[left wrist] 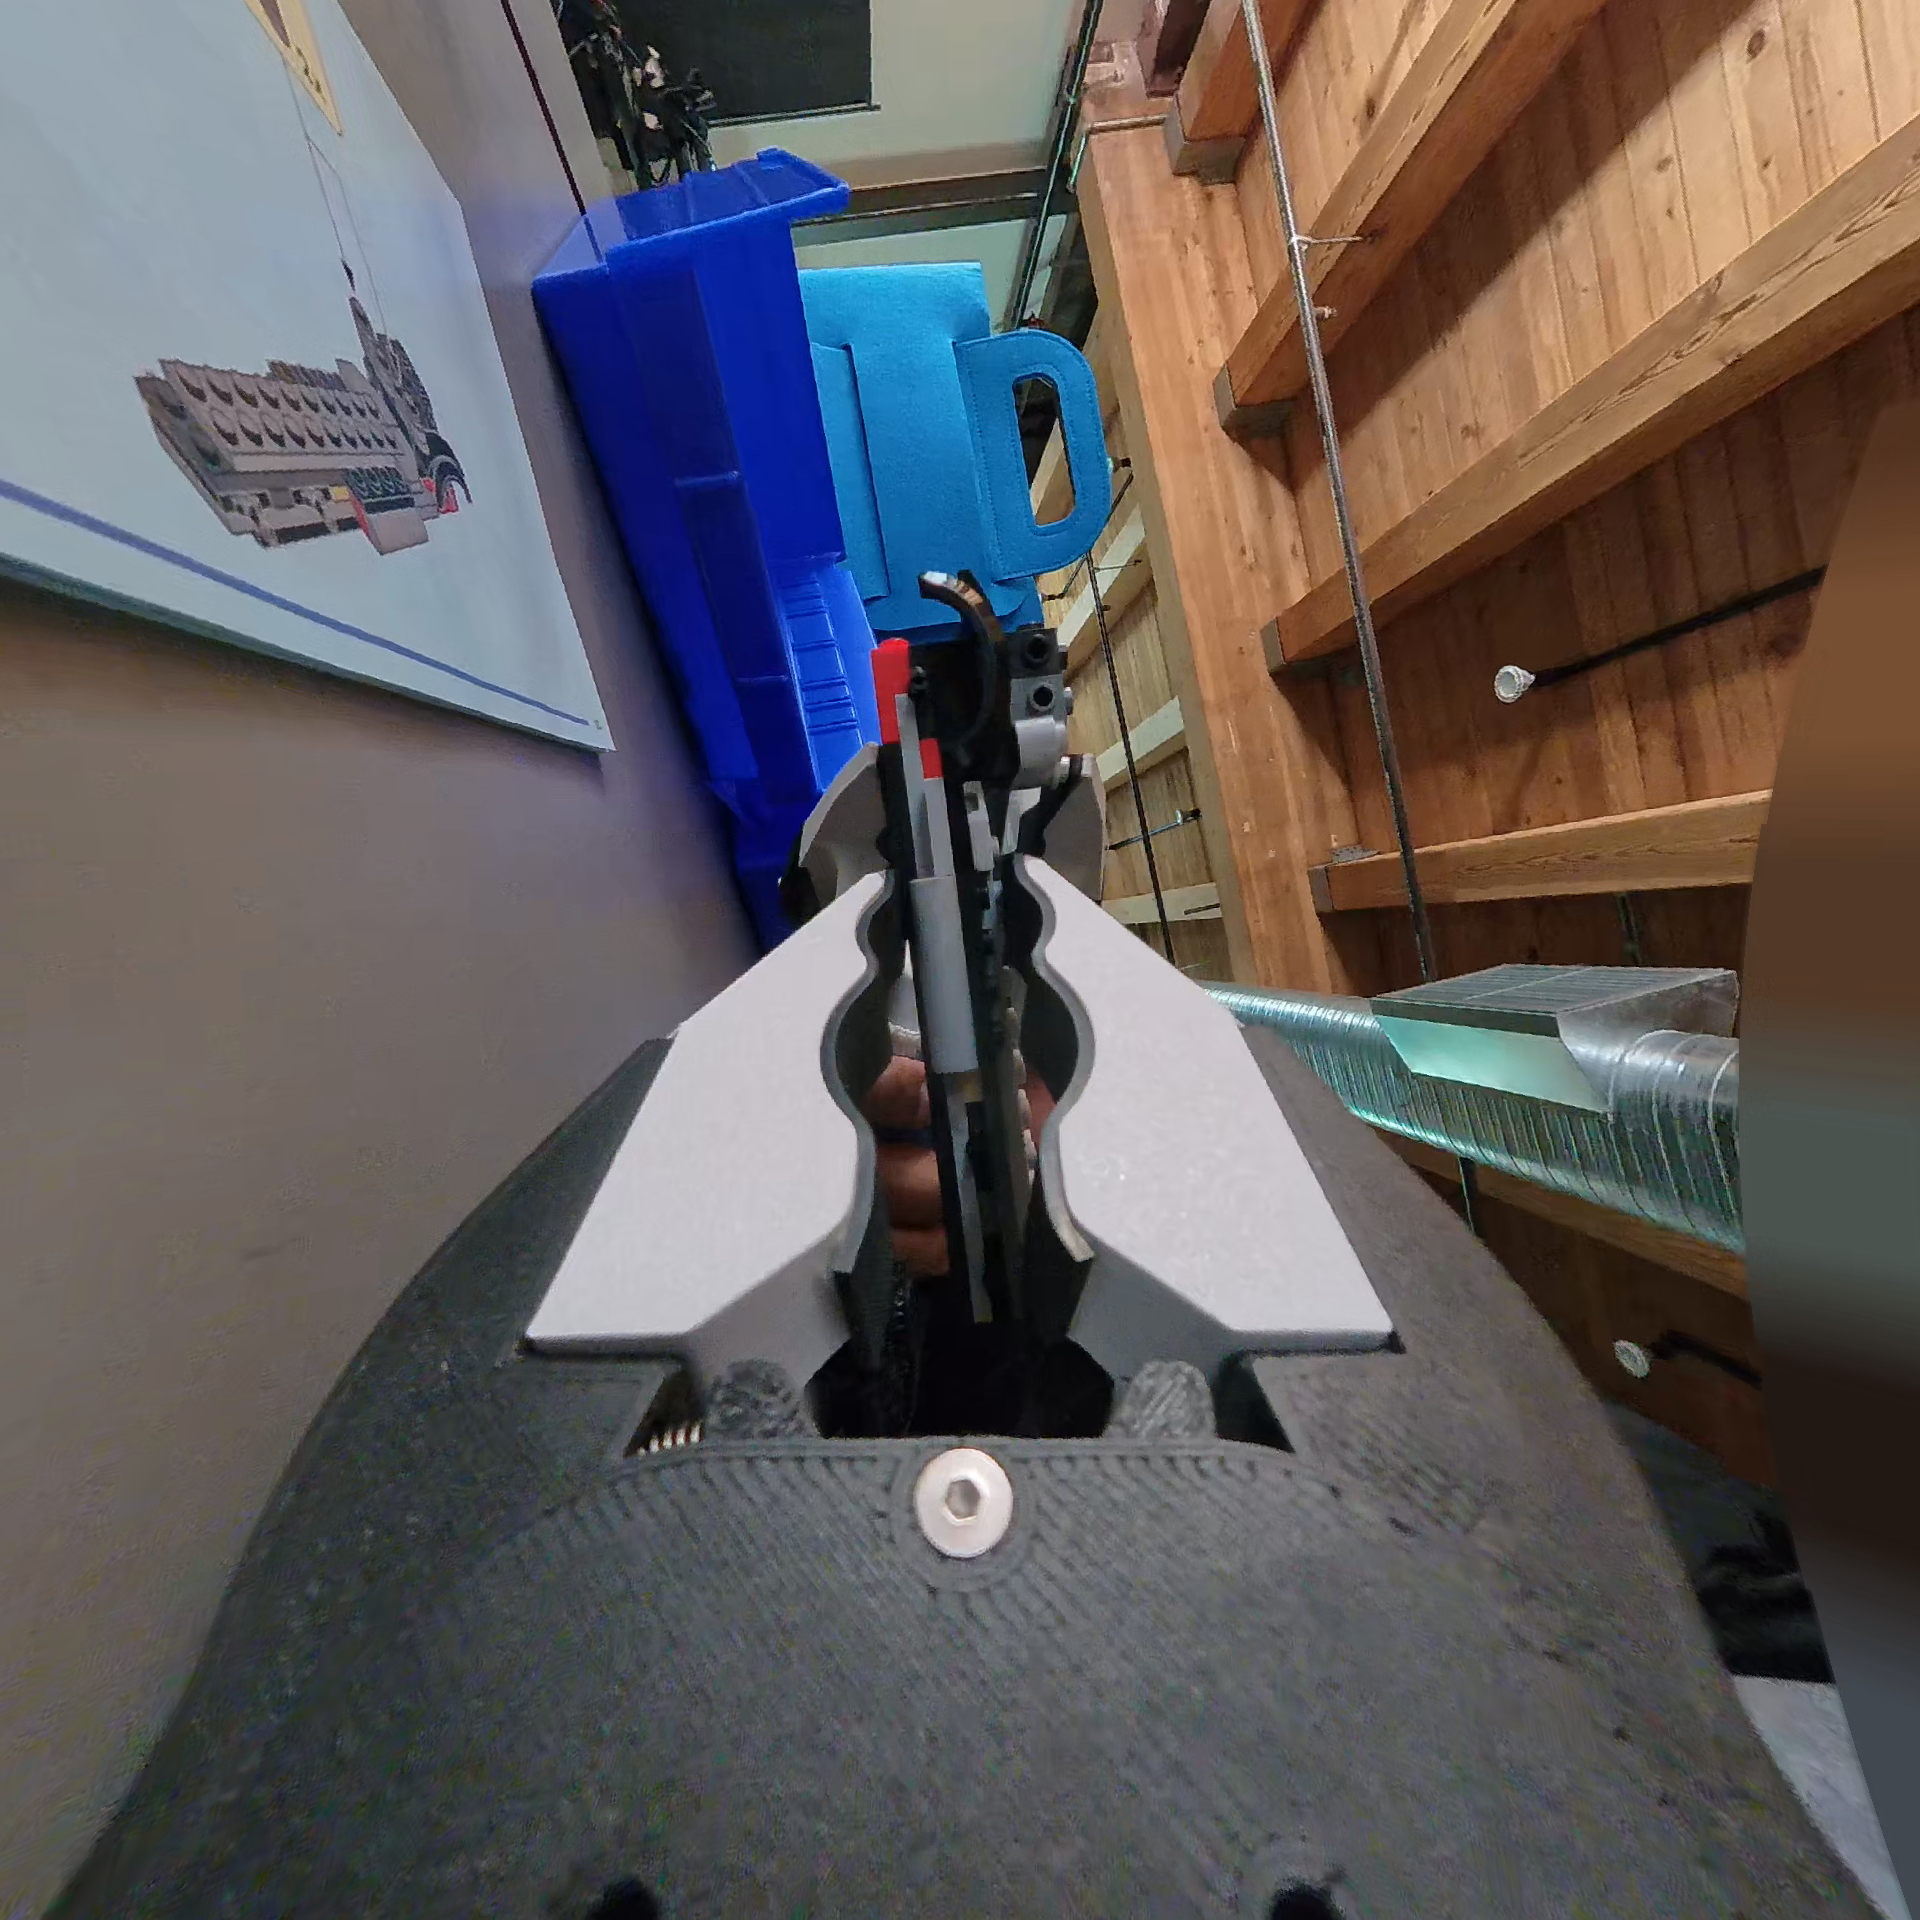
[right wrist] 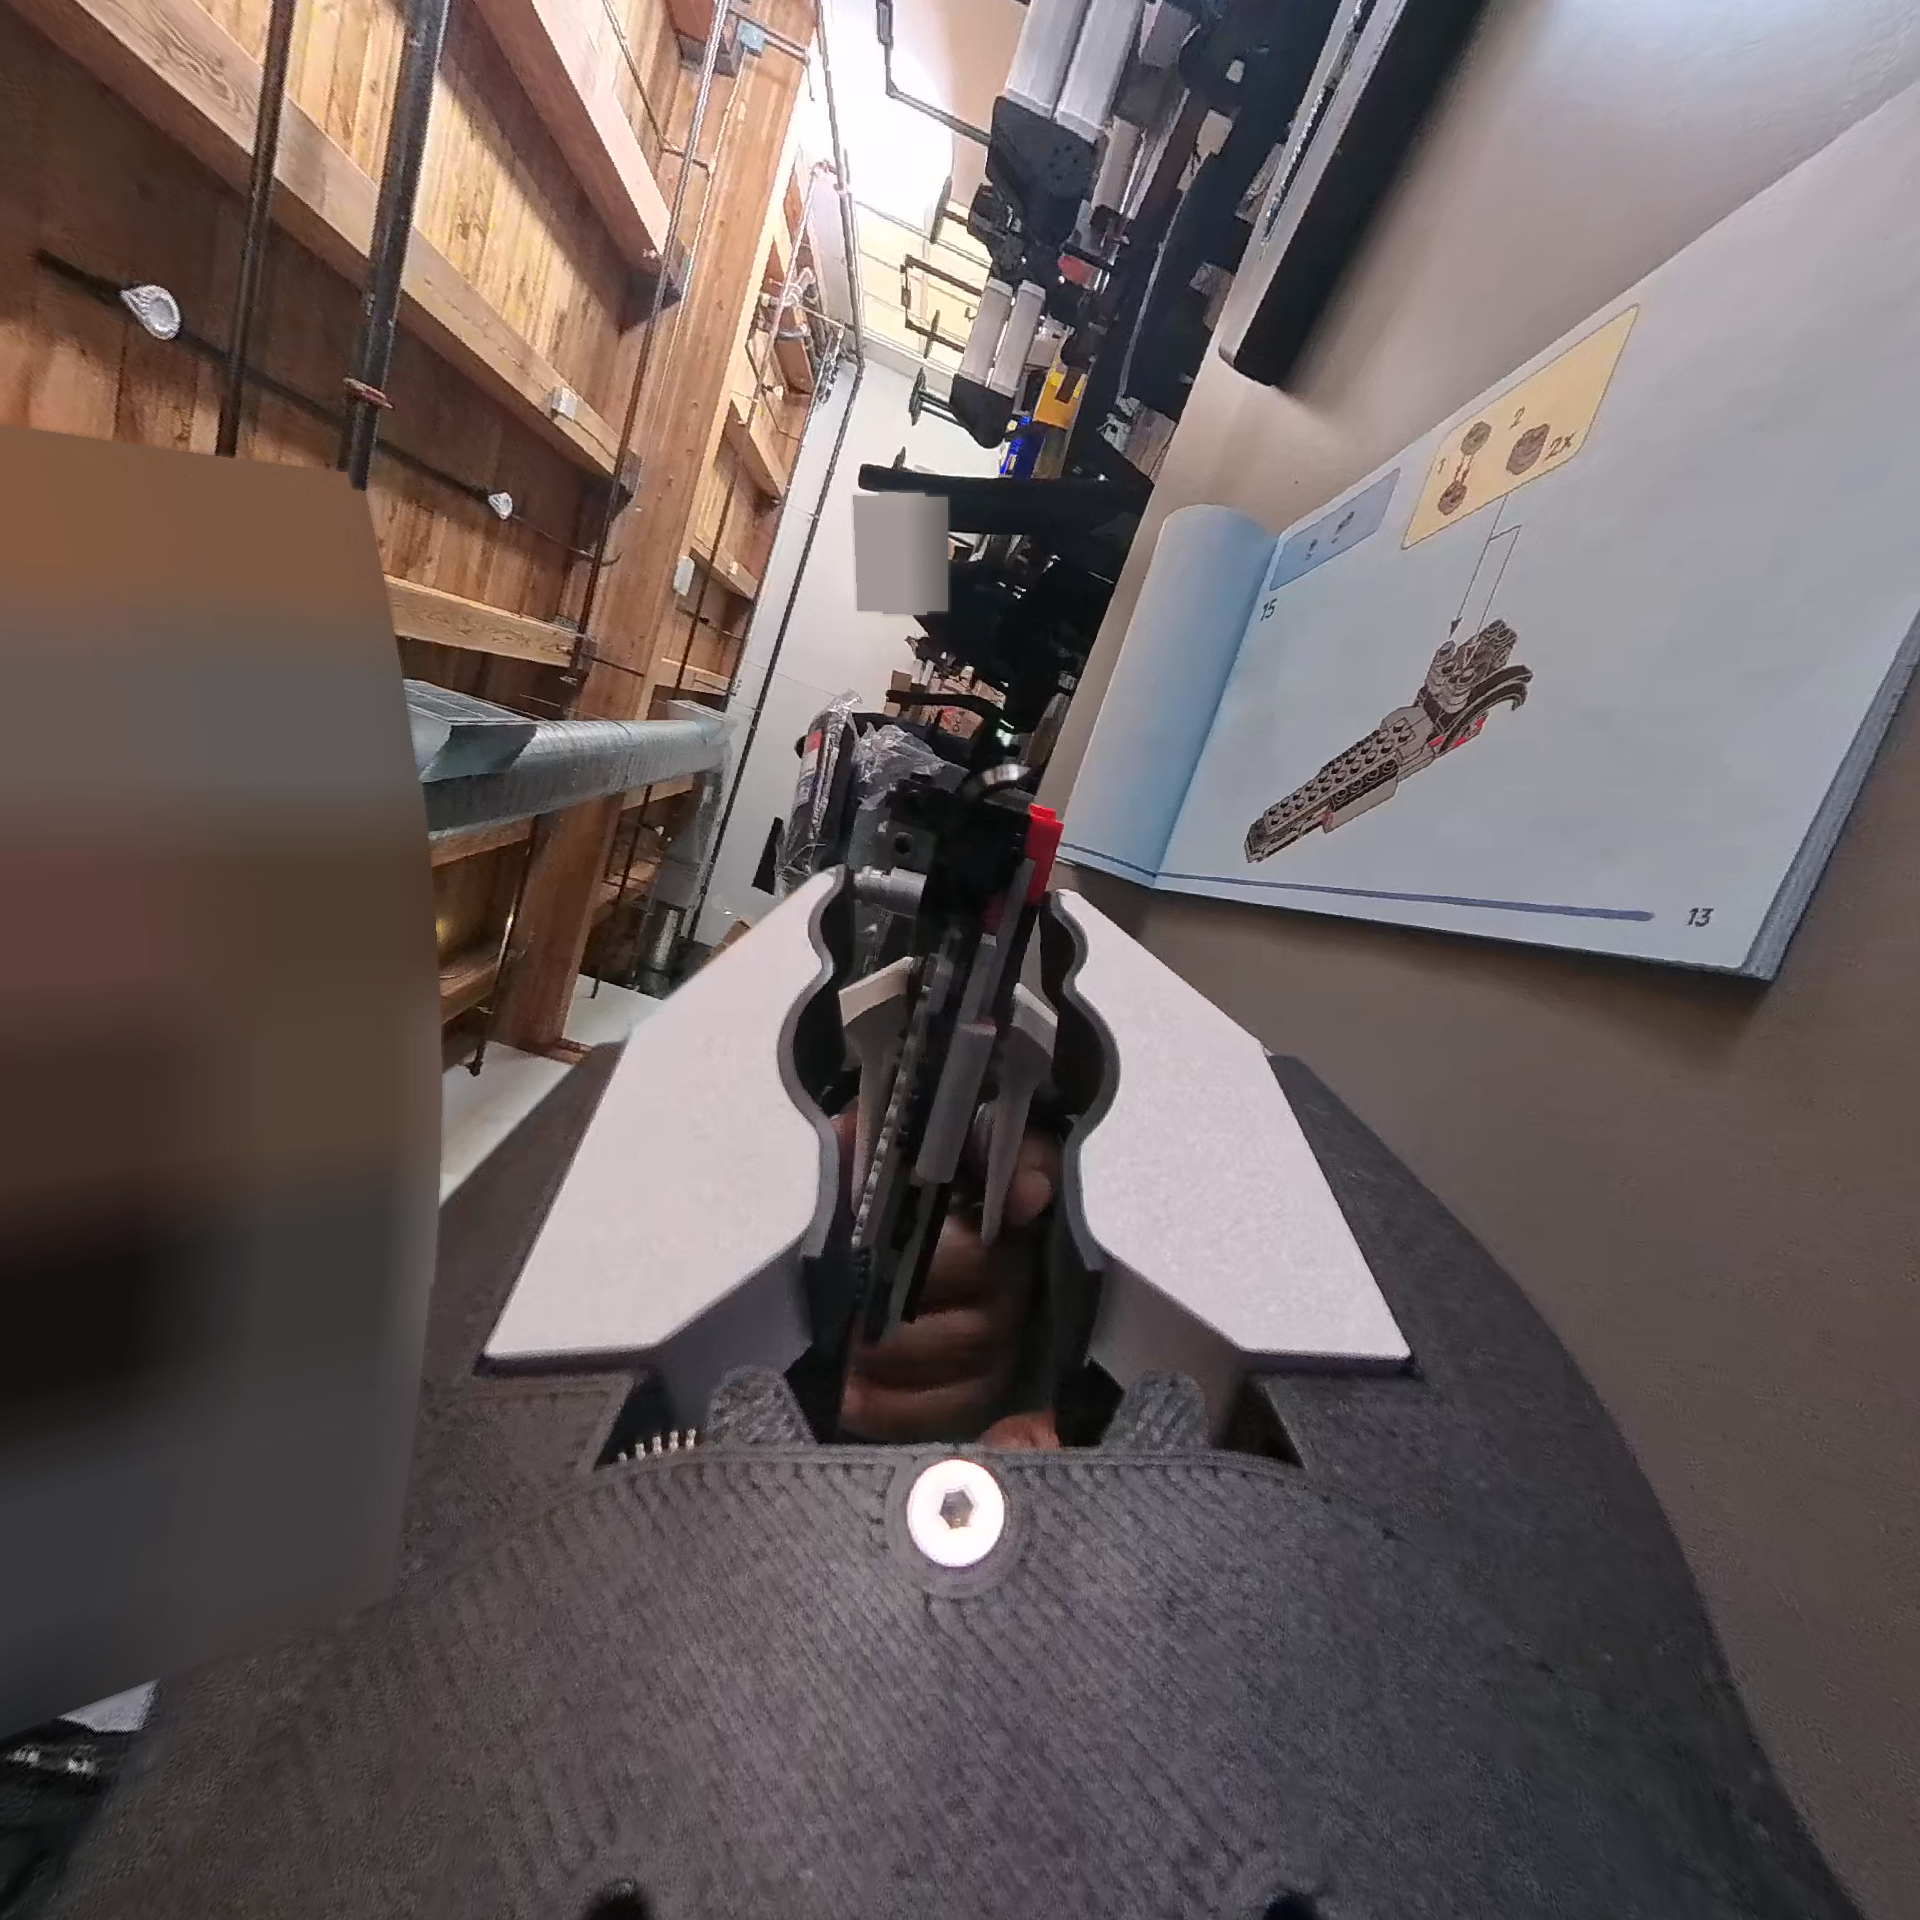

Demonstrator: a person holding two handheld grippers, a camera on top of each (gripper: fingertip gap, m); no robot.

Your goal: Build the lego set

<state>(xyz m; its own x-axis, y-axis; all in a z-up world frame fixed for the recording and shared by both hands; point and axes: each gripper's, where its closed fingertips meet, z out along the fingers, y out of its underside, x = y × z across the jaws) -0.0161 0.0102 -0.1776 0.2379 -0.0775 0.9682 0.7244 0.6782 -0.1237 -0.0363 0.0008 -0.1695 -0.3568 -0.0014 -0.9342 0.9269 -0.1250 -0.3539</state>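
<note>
Lego model (left wrist: 951, 935), studded black-grey plastic, clamped between both hand-held grippers.

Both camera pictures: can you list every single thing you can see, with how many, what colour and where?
Lego model: one, black and grey with red bits, clamped between both grippers.
Instruction booklet: one, pale blue pages, open flat on the table.
Table: one, grey-brown, under the booklet.
Storage bin: one, dark blue, on the table past the model.
Felt bag: one, light blue with a handle, beside the bin.
Wooden wall: one, brown planks and beams, opposite the table.
Air duct: one, silver, along the wooden wall.
Left gripper: one, grey fingers, black body, shut on the model.
Right gripper: one, same colours, also shut on it.
</note>
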